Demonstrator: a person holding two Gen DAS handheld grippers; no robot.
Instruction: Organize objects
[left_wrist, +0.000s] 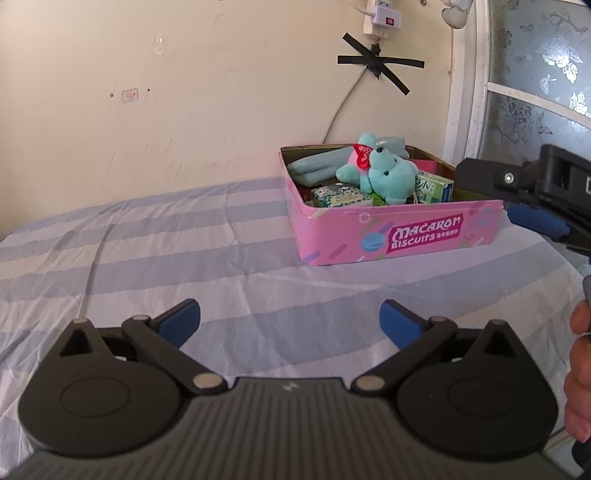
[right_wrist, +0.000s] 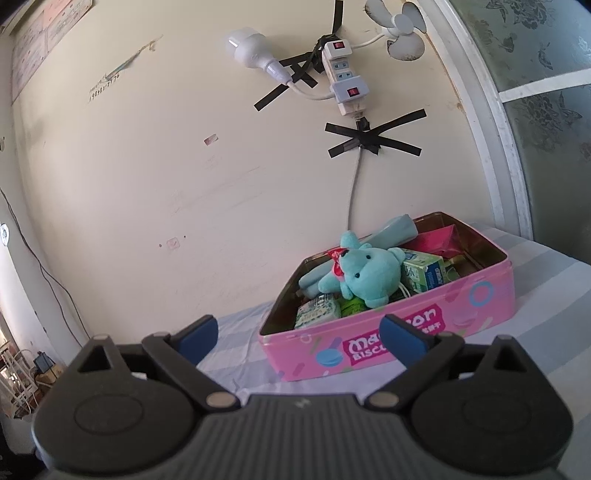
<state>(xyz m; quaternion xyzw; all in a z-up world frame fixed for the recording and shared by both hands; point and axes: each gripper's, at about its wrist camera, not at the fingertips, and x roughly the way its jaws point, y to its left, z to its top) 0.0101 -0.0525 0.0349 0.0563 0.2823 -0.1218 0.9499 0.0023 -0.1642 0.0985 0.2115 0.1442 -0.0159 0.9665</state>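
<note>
A pink biscuit tin (left_wrist: 399, 236) sits open on a bed with a striped sheet (left_wrist: 147, 258), close to the cream wall (left_wrist: 184, 110). Inside, a teal plush bear (left_wrist: 384, 177) lies on top, over a folded teal cloth (left_wrist: 314, 166), with small green-and-white cartons (left_wrist: 340, 195) packed around it. The left tool (left_wrist: 290, 321) hangs over bare sheet, well short of the tin, its jaws wide and empty. The right tool (right_wrist: 299, 336) also stands wide with nothing between its blue pads (right_wrist: 402, 338), just in front of the tin. A taped power strip (right_wrist: 345, 79) hangs on the wall above.
</note>
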